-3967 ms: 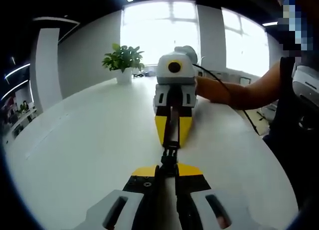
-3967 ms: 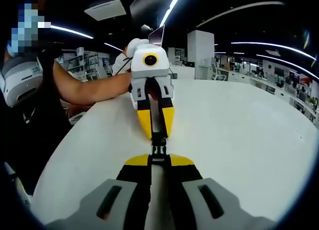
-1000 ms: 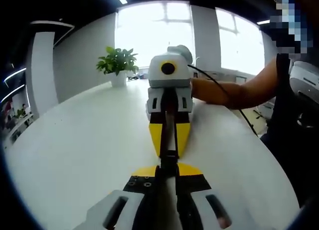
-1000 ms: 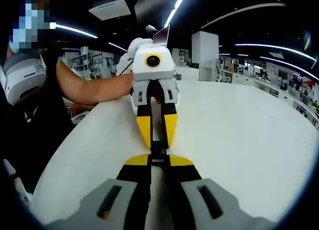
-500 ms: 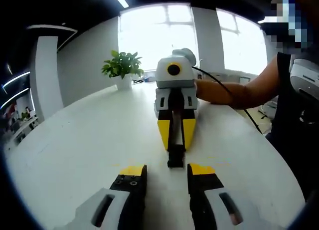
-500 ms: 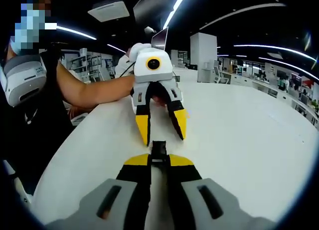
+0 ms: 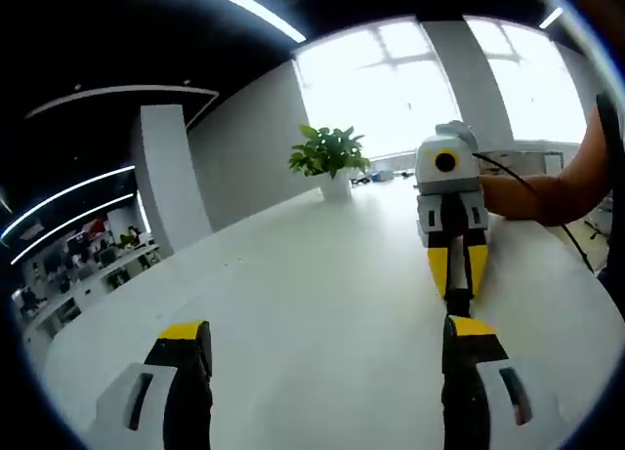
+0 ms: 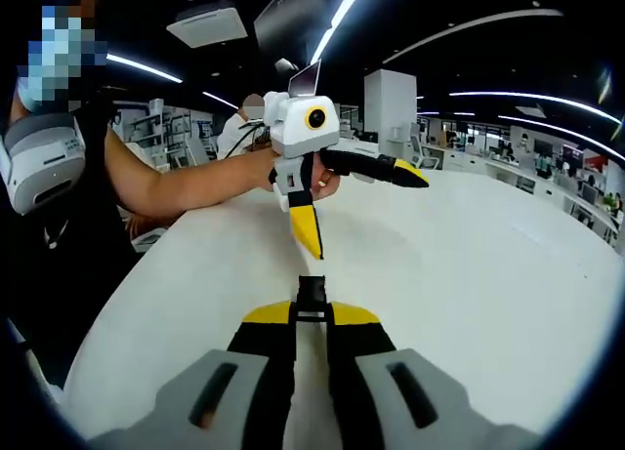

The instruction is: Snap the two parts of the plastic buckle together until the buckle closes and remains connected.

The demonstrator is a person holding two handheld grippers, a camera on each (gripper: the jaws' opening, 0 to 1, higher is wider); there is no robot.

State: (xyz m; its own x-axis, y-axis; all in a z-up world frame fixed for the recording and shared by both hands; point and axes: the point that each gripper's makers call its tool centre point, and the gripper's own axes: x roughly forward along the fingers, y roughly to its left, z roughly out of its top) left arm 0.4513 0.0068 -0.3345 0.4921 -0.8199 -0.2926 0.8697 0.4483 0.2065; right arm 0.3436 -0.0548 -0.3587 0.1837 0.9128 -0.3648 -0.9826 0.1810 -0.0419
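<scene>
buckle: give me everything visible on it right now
The buckle is small, black, plastic-looking, and reads as one narrow piece, so it looks joined, though the seam is too small to confirm. It sticks out forward from the right tool, whose yellow-tipped jaws are shut on it, above the white table. The left tool is open and apart.

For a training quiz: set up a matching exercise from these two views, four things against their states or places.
Things:
1. left hand-held gripper
2. right hand-held gripper
3. black buckle
4. potted plant

States or places:
A. held above the white table at one end
B. jaws spread wide, holding nothing
C. far edge of the table, by the bright window
D. jaws closed on something

Pairs: 1-B, 2-D, 3-A, 4-C
</scene>
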